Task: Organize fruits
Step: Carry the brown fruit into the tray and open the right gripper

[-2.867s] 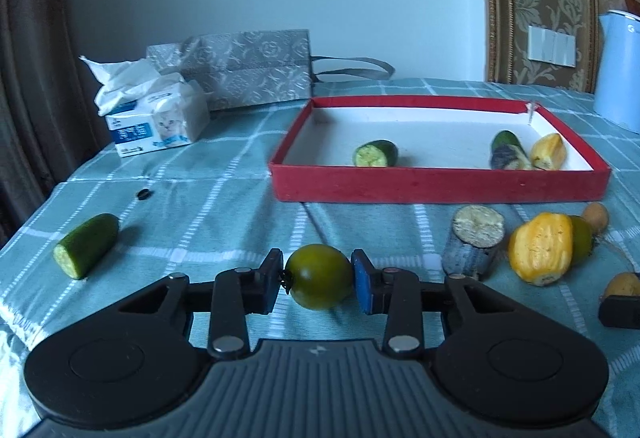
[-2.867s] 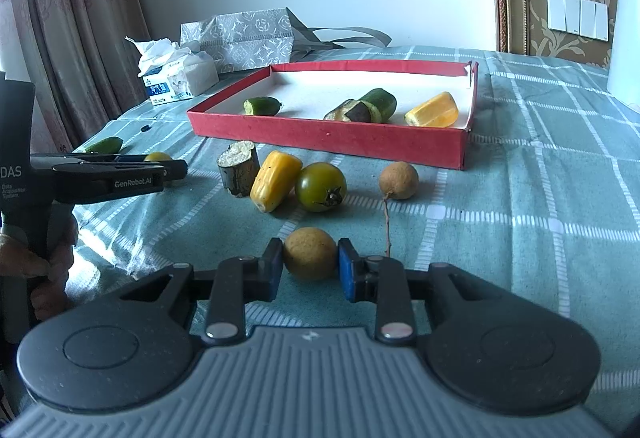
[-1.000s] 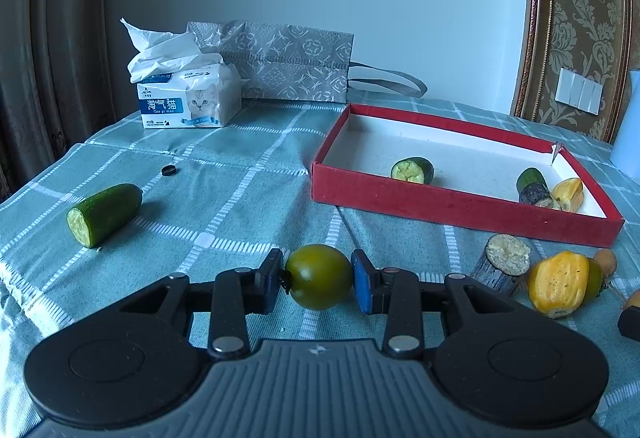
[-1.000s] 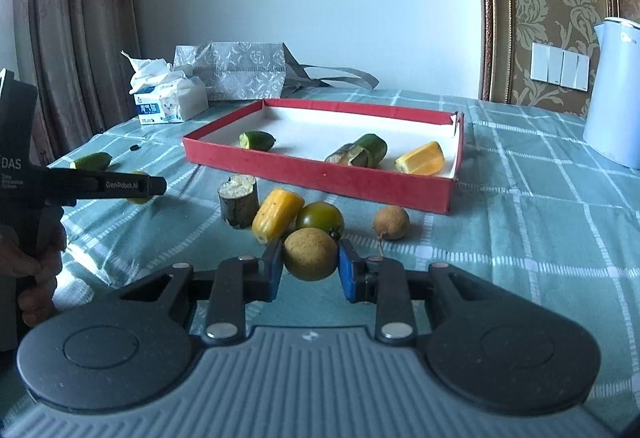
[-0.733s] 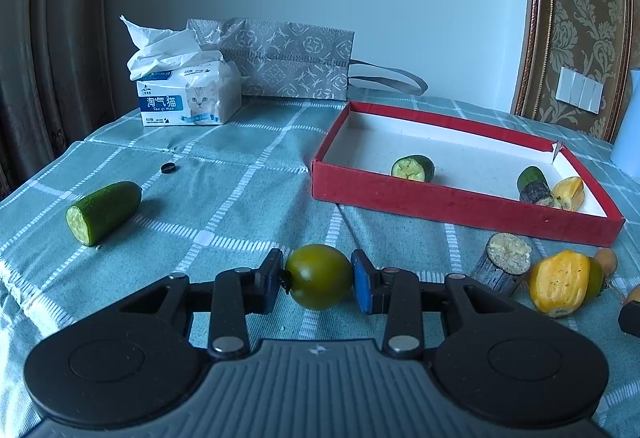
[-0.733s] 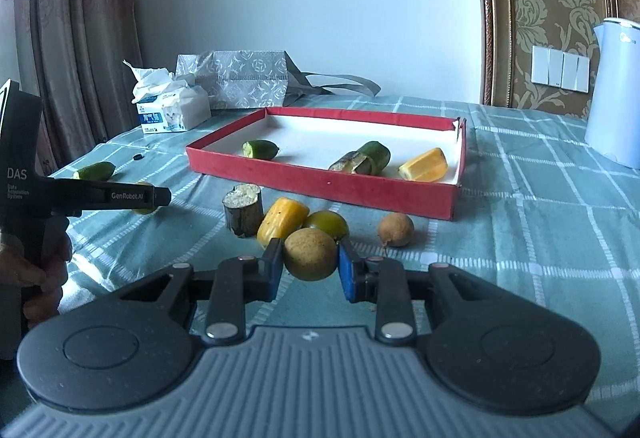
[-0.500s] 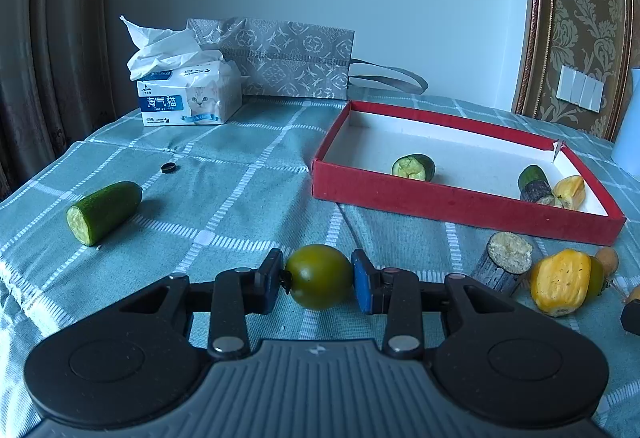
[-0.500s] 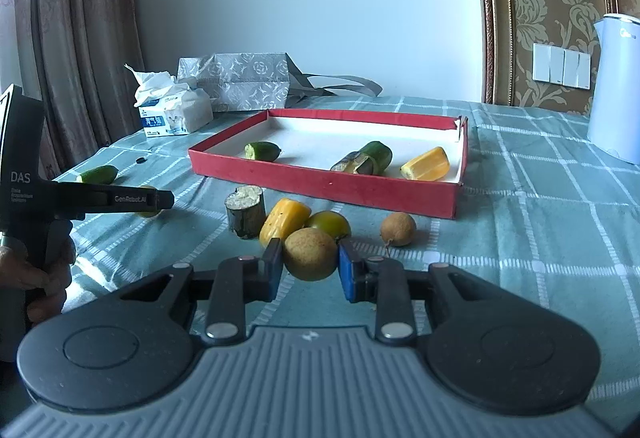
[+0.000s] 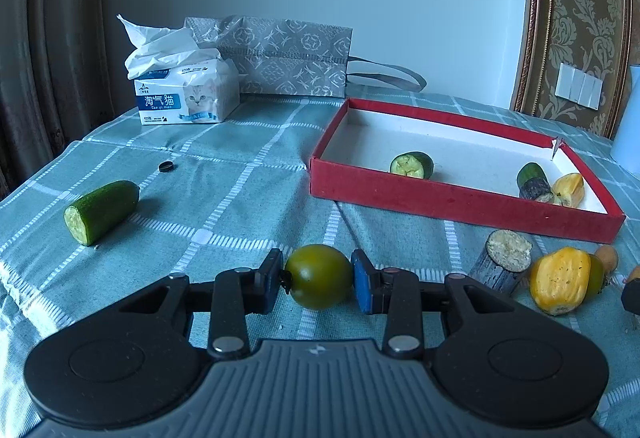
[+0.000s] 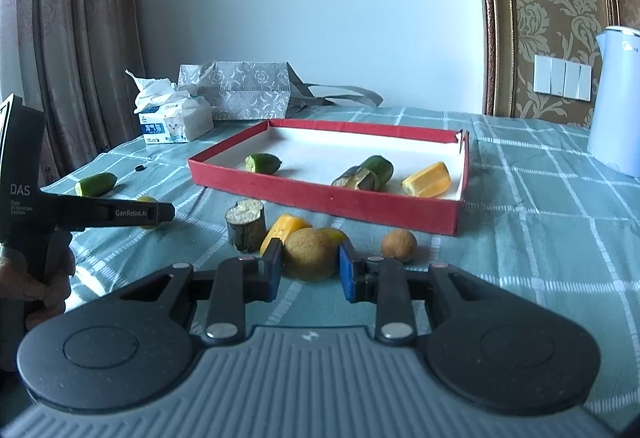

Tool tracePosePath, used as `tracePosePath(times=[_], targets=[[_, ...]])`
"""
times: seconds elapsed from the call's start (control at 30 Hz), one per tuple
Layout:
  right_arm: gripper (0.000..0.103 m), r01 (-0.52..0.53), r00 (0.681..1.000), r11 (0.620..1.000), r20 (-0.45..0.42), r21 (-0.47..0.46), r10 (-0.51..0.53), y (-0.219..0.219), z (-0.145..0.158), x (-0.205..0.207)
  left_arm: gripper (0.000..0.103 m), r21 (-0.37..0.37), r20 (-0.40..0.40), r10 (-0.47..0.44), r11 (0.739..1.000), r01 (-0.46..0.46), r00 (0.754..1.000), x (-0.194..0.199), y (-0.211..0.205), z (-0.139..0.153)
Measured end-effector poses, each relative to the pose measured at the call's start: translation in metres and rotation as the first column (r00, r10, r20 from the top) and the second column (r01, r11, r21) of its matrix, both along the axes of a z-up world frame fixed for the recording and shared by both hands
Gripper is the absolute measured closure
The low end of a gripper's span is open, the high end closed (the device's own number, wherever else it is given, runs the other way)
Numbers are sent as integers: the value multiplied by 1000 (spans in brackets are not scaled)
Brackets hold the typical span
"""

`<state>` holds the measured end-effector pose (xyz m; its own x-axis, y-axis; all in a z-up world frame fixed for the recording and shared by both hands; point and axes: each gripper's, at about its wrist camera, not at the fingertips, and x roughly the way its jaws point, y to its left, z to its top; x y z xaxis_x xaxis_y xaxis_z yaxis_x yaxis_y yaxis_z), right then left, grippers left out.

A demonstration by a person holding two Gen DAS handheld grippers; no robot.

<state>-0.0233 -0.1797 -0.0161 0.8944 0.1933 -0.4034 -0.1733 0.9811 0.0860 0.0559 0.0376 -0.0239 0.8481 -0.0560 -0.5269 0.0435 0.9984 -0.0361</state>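
Note:
My left gripper is shut on a green tomato, held above the teal cloth. My right gripper is shut on a round brown fruit. Ahead lies the red tray with a white floor; it holds a cucumber end, a dark-ended cucumber piece and a yellow wedge. In front of the tray sit a sugarcane stub, a yellow piece and a second brown fruit. A cucumber half lies at left.
A tissue box and a grey patterned bag stand at the back left. A white kettle stands at the far right. A small black ring lies on the cloth. A person's hand grips the left tool's handle.
In the last second the right wrist view has edged slightly closer to the tray, and the green tomato behind the brown fruit is now mostly hidden. The left view is unchanged.

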Motion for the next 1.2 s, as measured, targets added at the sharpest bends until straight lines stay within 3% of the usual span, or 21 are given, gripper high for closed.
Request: tracePosePath(times=[0.63, 1.0, 1.2], targets=[[75, -33, 999, 999, 5, 10, 33, 10, 12, 22, 67, -1, -2, -4, 1000, 4, 1000, 0, 0, -1], [75, 6, 1000, 1000, 22, 14, -6, 5, 44, 81, 67, -3, -4, -8, 1000, 7, 1000, 1, 0, -1], [75, 41, 999, 999, -7, 6, -41, 0, 43, 122, 67, -6, -8, -12, 1000, 12, 1000, 1, 1, -1]])
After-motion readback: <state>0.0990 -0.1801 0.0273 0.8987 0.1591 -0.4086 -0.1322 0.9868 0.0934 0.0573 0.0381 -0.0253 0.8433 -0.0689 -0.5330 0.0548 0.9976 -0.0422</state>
